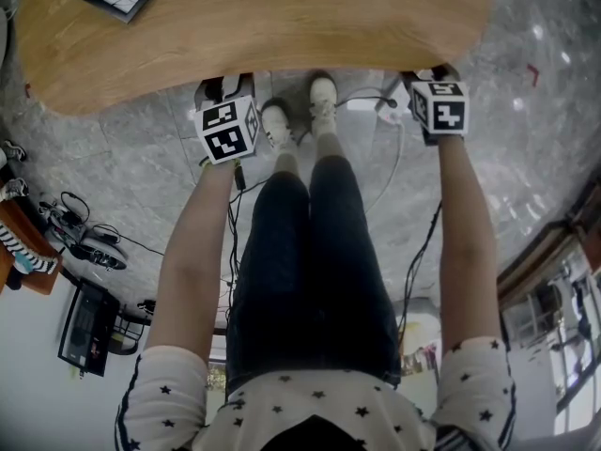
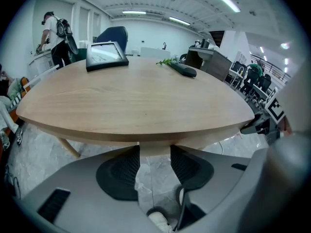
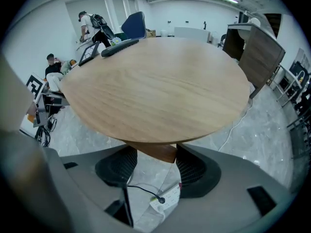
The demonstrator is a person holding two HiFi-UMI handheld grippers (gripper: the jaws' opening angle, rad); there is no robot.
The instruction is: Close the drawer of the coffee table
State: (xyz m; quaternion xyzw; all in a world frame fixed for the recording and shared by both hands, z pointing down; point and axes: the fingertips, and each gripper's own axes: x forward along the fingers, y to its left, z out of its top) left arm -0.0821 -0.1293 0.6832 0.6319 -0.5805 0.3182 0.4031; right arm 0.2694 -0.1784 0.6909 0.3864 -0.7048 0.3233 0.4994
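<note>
Both grippers were at the near edge of the oval wooden bench (image 1: 282, 36), angled steeply down toward the grey marbled floor (image 1: 526, 92), with the person's shoes (image 1: 322, 92) between them. The left gripper (image 1: 223, 87) had its jaws well apart. Its own view showed a pale strip of the drawer (image 2: 154, 150) filling the gap between its ribbed pads (image 2: 127, 166), directly under the bench rim. The right gripper (image 1: 427, 75) also had its jaws spread. A darker brown piece of the drawer front ran across its gap, with one lower corner showing just inside the right-hand pad. In neither gripper view could it be told whether the pads pressed the wood or only framed it. The drawer itself sat tucked beneath the top at the near edge, with only these strips visible. A dark framed panel (image 2: 106, 55) lay near the far left edge of the bench, and a black remote (image 2: 182, 69) lay toward the far right edge. A white power strip (image 3: 167, 198) and its cable lay on the floor below the right gripper.
</note>
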